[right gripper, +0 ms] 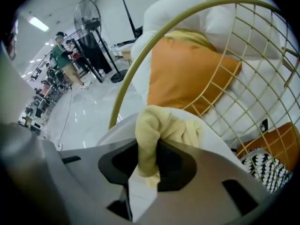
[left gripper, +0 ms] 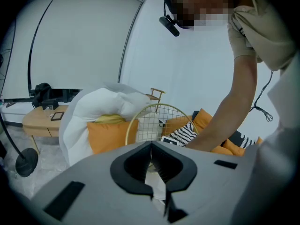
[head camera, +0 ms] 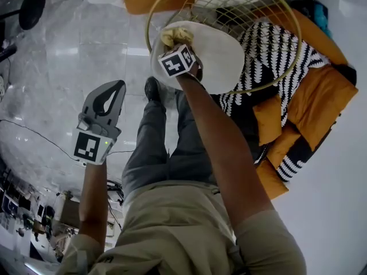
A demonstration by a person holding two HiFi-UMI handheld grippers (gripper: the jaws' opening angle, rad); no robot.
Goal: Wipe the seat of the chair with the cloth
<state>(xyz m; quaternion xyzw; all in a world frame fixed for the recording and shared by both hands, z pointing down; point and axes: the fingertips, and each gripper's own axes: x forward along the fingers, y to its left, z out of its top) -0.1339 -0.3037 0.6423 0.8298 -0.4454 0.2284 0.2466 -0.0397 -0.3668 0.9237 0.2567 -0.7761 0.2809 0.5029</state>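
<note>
Right gripper [head camera: 179, 49], upper centre of the head view: jaws clamped on the yellow cloth [head camera: 176, 36]. The cloth is bunched ahead of the tips and sits at the upper left edge of the white seat [head camera: 223, 59].

Key relation: nearly all the bare seat lies right and lower right of the cloth, inside the gold wire back [head camera: 258, 7]. Judged, the stroke has to run that way across the seat's longer span. The right hand is on the job. The left gripper [head camera: 110, 99] is well apart at left centre, over the floor.

Right gripper view: a fold of cloth [right gripper: 161, 125] is pinched between the jaws of the gripper [right gripper: 147, 161], a detail the head view hides under the marker cube. The seat's extent does not show here.

Left gripper view: the jaws of the gripper [left gripper: 151, 153] meet with nothing between them, and the chair is seen side-on beyond.
</note>
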